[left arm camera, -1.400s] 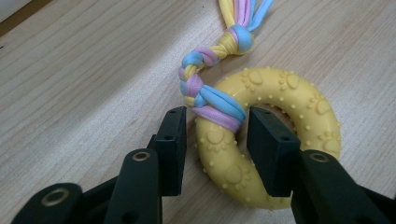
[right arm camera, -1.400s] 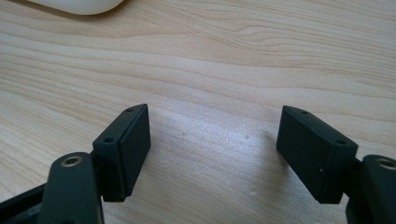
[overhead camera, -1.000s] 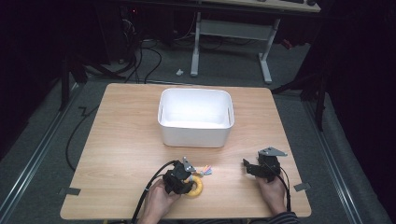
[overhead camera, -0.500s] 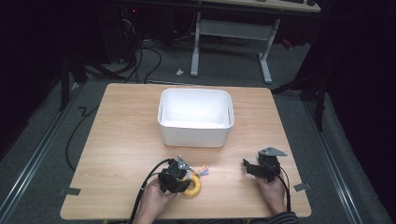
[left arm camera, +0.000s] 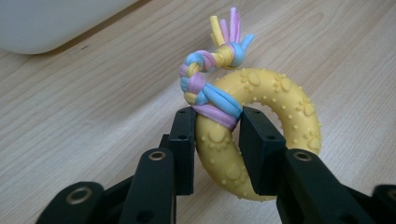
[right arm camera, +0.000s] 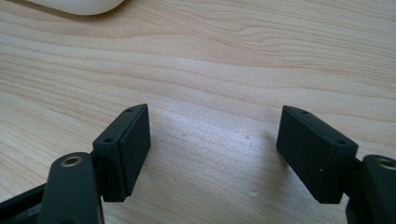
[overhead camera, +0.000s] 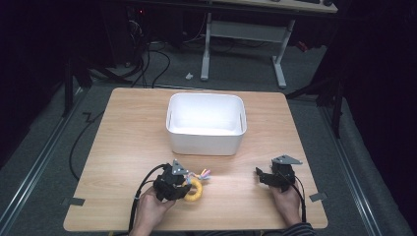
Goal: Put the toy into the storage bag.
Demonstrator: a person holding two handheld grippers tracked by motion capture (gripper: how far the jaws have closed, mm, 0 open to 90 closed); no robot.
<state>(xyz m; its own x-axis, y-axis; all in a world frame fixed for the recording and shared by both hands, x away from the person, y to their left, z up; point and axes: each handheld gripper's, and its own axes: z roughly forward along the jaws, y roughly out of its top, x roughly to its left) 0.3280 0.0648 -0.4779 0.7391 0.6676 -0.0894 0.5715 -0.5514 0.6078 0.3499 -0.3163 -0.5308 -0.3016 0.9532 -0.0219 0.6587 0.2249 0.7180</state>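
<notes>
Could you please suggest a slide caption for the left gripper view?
Left tongs clamp a yellow, paw-embossed rubber ring toy beside its braided pastel rope, above the wooden table.

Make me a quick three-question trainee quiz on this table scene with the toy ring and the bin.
1. True or false: the left gripper is shut on the yellow ring.
2. What is knotted around the ring?
A. a braided cord
B. a wire
C. tape
3. Is anything between the right gripper jaws?

Key:
1. True; its pads squeeze the ring just below the wrap.
2. A, the braided cord, pink, blue and yellow.
3. No; they stand open over bare table, with the white bin farther back.
</notes>
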